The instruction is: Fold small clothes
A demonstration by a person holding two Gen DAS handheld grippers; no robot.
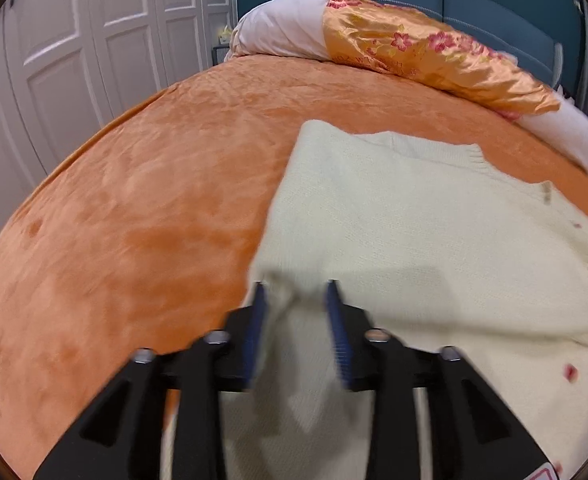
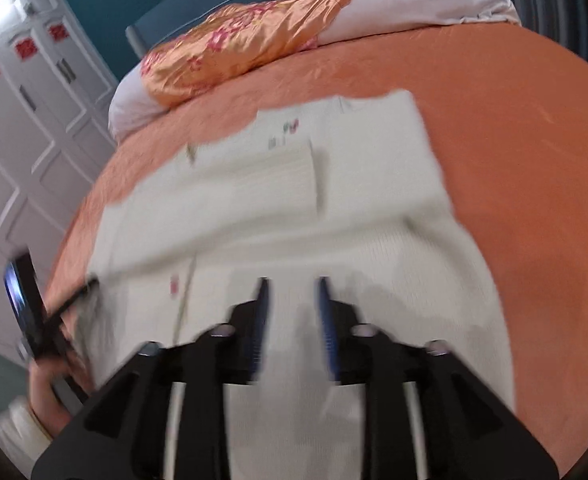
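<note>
Both spread tools, left tool and right tool, hover over the cream sweater, sleeves folded in, final folds apparently remaining.

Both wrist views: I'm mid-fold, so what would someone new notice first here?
The cream sweater spread over the orange bedspread dominates both views. Next comes the shiny orange floral pillow at the head of the bed, against the blue headboard. Low in each view, the left gripper and right gripper sit over the near sweater edge, jaws apart with fabric between them.
</note>
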